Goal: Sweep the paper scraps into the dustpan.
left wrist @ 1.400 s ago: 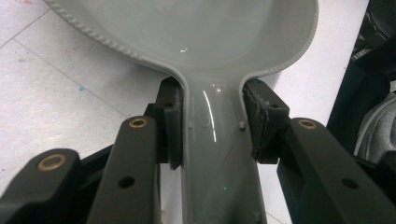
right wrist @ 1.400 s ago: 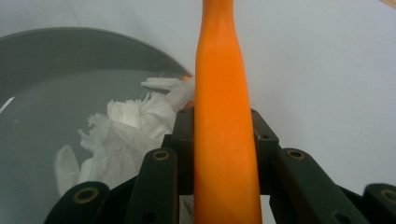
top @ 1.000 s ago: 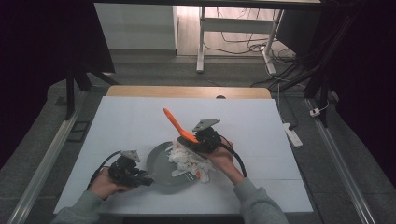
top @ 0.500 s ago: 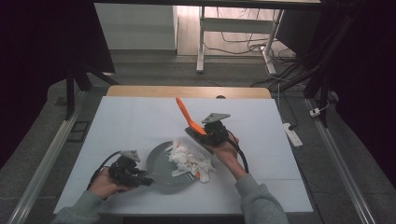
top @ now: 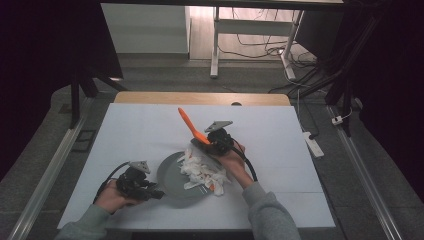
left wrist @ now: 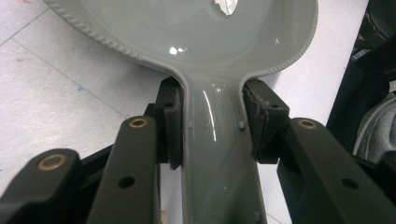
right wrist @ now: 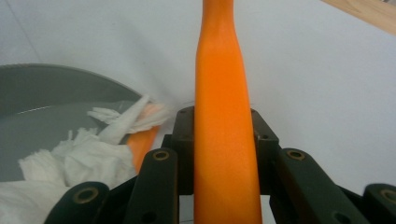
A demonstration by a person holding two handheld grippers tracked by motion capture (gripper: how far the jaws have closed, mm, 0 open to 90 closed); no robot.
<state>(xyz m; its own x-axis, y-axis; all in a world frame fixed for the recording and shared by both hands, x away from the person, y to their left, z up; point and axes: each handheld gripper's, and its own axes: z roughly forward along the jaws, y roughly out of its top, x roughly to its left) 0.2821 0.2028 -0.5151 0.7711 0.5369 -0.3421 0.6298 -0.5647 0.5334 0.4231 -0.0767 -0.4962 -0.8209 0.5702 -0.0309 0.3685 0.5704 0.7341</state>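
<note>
On the white table (top: pixel 150 130), near the person's edge, sits a grey plate (top: pixel 167 175) with a beaded rim and a flat handle-like tab.

Left gripper (top: pixel 150 190): low at the plate's near-left side in the high view, held in the person's left hand (top: pixel 112 197). In the left gripper view its two black pads (left wrist: pixel 170 121) press on either side of the plate's tab (left wrist: pixel 212 140), which runs straight down the middle between the jaws. The plate's bowl lies just beyond the fingertips. The jaws are clamped on the tab, with the pads touching its edges.

Right gripper (top: pixel 200 145): at the plate's far-right rim in the high view, held in the person's right hand (top: pixel 232 160). Its jaws are closed on an orange tool (top: pixel 190 126), a long slim handle-shaped piece. In the right gripper view the orange shaft (right wrist: pixel 224 116) stands centred between the two pads and reaches past the fingertips to the top of the frame. In the high view the tool slants up and away to the left from the gripper, above the table.

Plate contents: a heap of torn white paper (top: pixel 202 172) lies on the right half of the plate and spills over its right rim. A small orange piece (right wrist: pixel 142 144) shows among the paper, just left of the right gripper's jaws.

Beyond the white surface a strip of wooden edge (top: pixel 200 98) shows at the table's far side.
</note>
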